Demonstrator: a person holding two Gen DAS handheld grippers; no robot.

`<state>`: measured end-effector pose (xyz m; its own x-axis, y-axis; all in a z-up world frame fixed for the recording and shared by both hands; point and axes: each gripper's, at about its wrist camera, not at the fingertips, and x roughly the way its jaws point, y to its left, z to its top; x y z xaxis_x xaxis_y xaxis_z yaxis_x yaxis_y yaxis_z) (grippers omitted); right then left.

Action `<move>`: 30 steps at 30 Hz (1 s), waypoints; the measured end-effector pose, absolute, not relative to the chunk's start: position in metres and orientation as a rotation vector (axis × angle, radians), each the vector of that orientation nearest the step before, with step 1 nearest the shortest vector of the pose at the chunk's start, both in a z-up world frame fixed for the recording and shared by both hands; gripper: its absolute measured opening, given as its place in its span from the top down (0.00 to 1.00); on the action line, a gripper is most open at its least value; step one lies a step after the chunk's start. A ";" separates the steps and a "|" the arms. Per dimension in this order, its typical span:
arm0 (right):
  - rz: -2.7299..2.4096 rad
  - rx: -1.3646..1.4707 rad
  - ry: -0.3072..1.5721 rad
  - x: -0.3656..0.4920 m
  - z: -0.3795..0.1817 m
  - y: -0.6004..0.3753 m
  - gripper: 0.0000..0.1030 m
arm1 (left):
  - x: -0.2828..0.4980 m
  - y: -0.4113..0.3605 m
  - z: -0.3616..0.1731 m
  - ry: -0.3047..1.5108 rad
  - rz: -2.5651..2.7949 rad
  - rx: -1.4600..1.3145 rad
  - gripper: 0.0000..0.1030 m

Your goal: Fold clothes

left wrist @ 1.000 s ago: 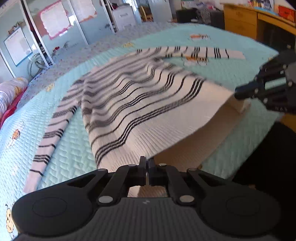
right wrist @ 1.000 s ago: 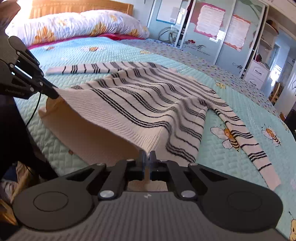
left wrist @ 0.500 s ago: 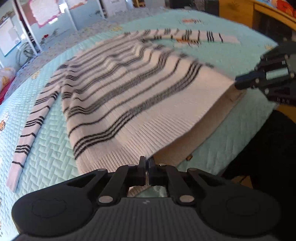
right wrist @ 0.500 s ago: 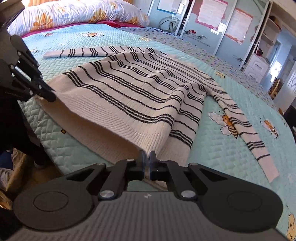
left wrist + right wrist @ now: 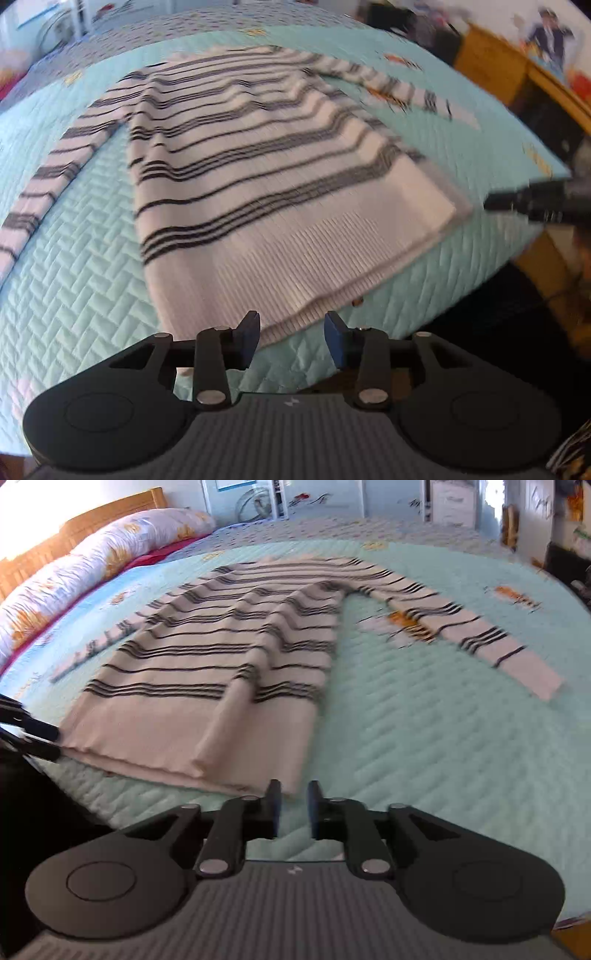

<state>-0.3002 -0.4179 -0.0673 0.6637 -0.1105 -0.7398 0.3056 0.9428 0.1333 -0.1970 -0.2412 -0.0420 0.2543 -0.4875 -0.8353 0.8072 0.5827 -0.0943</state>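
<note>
On the pale turquoise quilted bedspread (image 5: 88, 280) lies a cream knitted sweater with dark stripes (image 5: 266, 177), spread flat with both sleeves out to the sides and its plain ribbed hem toward the near edge of the bed. Both views are smeared by motion, so the far stripes and the cartoon prints on the quilt are hard to read, and the room beyond the bed is little more than blurred shapes. The person holding the tools is not visible in either view.

The left gripper (image 5: 291, 338) has its jaws opening, and the fingers stand well apart just short of the sweater's hem; the hem corner lies just ahead of the gap, and no cloth sits between the blue-faced pads (image 5: 334, 341). The right gripper (image 5: 293, 806) is also opening, with a narrower gap; the opposite hem corner lies just ahead of its left finger, loose on the quilt and not pinched.

From the left wrist, the right gripper shows only as a dark blurred tip at the right edge (image 5: 532, 203), near the far hem corner, its jaws unreadable there. From the right wrist, the left gripper is cut off at the left edge (image 5: 29, 734), its tips beside the hem. Only the right wrist shows a floral pillow (image 5: 92, 568) against a wooden headboard (image 5: 40, 550), and a lengthwise crease running up the sweater's body. Only the left wrist shows a yellow wooden cabinet (image 5: 495, 70) beyond the bed.
</note>
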 end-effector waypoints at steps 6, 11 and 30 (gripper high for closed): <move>-0.301 0.279 0.771 -0.284 -0.073 -0.416 0.79 | -0.184 -0.236 -0.035 0.981 -0.831 0.339 0.60; -0.274 0.059 0.797 -0.263 -0.078 -0.388 0.70 | -0.182 -0.236 -0.038 0.997 -0.822 0.359 0.60; -0.345 -0.035 0.782 -0.236 -0.087 -0.367 0.76 | -0.183 -0.245 -0.053 1.055 -0.805 0.408 0.59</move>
<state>-0.2362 -0.3666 -0.0869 0.6568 -0.3174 -0.6840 0.2913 0.9435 -0.1580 -0.1834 -0.2453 -0.0532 0.2522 -0.3870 -0.8869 0.7527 0.6544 -0.0716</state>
